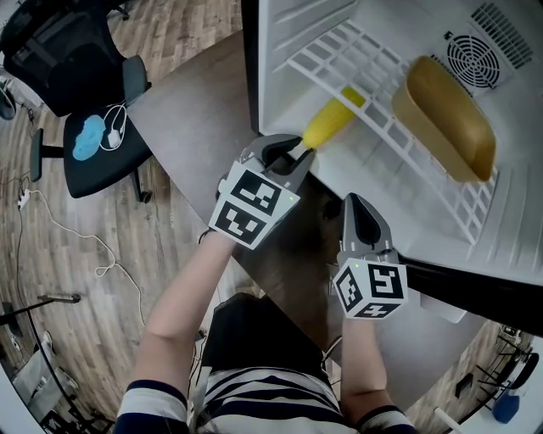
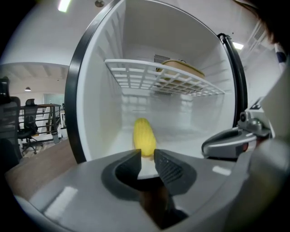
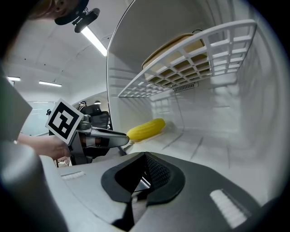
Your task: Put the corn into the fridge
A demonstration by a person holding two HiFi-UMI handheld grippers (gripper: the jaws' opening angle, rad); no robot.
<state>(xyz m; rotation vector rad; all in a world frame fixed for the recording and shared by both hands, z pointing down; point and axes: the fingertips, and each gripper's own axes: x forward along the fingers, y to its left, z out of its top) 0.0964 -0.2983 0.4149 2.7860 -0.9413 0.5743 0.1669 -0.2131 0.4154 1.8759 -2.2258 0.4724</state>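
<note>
Corn (image 1: 329, 124) sits on the fridge (image 1: 288, 25) floor near the front lip, left gripper (image 1: 293, 153) slightly spread just off its end, right gripper (image 1: 363, 208) pressed together and empty, so a clumsy pull-back could probably nudge it rolling out.

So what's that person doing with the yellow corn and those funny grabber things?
A person is putting corn into an open fridge with two hand-held grippers. The corn lies on the fridge floor, under the wire shelf that holds a tan dish. The left gripper is right at the corn's near end, jaws slightly apart, not squeezing it. The right gripper hangs outside, shut and empty.
</note>
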